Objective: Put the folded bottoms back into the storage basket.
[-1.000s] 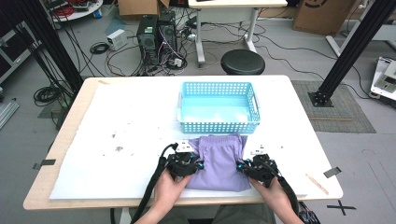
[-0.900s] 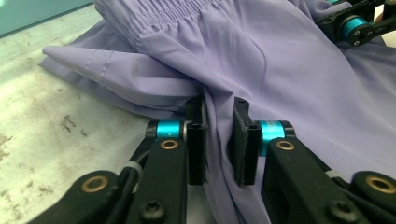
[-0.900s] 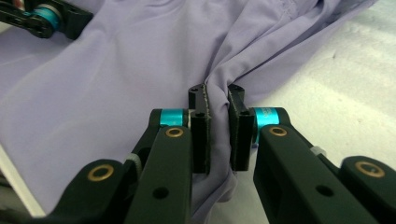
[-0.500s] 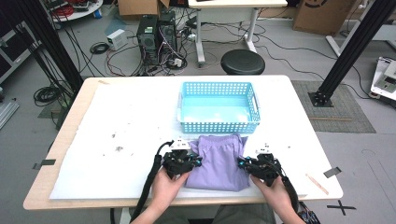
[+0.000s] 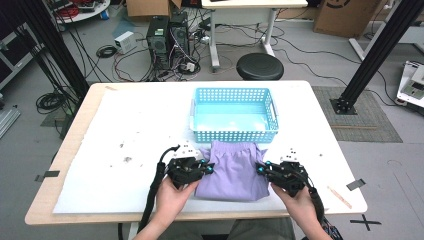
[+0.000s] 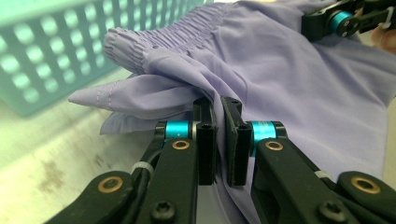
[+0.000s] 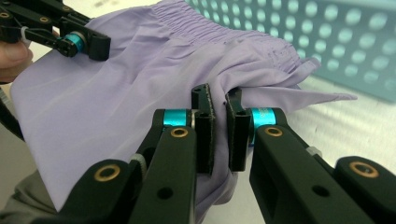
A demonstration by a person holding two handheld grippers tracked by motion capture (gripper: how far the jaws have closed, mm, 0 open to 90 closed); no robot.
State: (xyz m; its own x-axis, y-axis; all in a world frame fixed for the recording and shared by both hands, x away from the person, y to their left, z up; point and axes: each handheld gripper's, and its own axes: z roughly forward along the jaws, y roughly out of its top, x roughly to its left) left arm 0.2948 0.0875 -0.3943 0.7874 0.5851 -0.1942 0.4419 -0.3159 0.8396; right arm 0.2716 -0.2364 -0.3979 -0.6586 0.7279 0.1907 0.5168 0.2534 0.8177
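- Cables, computer towers and a black stool crowd the floor behind a pale wooden table covered with a white sheet that carries a few dark specks.
- On the sheet, a lilac garment with a gathered waistband lies flat at the near edge, its waistband end just beside the near wall of a turquoise perforated basket.
- In its own view, the left gripper has its jaws drawn almost together on a fold at the garment's left side; the right gripper pinches a fold at the opposite side the same way.
- Risk, as I judge it: each bite takes only a thin edge of slippery cloth, so a quick lift or an outward pull could slide the fabric out of one claw and let that side drop.
- If the hands rise unevenly, the loose corner near the basket could snag on its rim or holes.
- A fold made from here may bunch, since the cloth is already wrinkled at both pinch points.
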